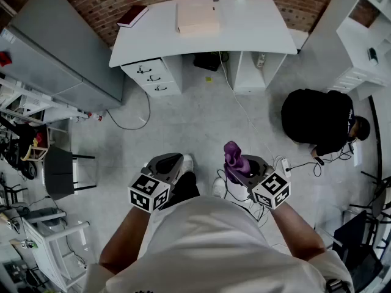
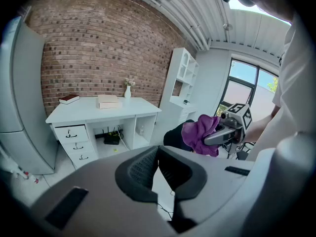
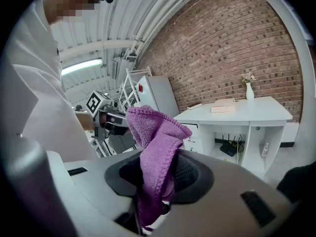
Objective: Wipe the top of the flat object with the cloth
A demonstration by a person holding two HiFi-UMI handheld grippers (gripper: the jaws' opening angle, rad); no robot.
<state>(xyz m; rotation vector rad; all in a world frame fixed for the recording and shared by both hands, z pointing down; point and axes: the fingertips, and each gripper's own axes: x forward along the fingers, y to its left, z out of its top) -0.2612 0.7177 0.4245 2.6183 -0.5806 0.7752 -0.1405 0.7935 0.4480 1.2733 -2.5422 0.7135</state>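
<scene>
R tool (image 1: 239,168) is pinching the purple cloth (image 1: 232,154), fabric bunched btwn the jaws and flopping over the top. L tool (image 1: 173,162) is pressed together w/ nothing in it. Both hang low in front of the person, over the floor. Flat object (image 1: 197,17), the pale slab, sits up at 12 o'clock on the white desk (image 1: 263,32), well apart from the cloth. So the cloth's in hand, and that's about it. No wiping yet by the look of it: approach to the desk and the whole wipe left to do.
</scene>
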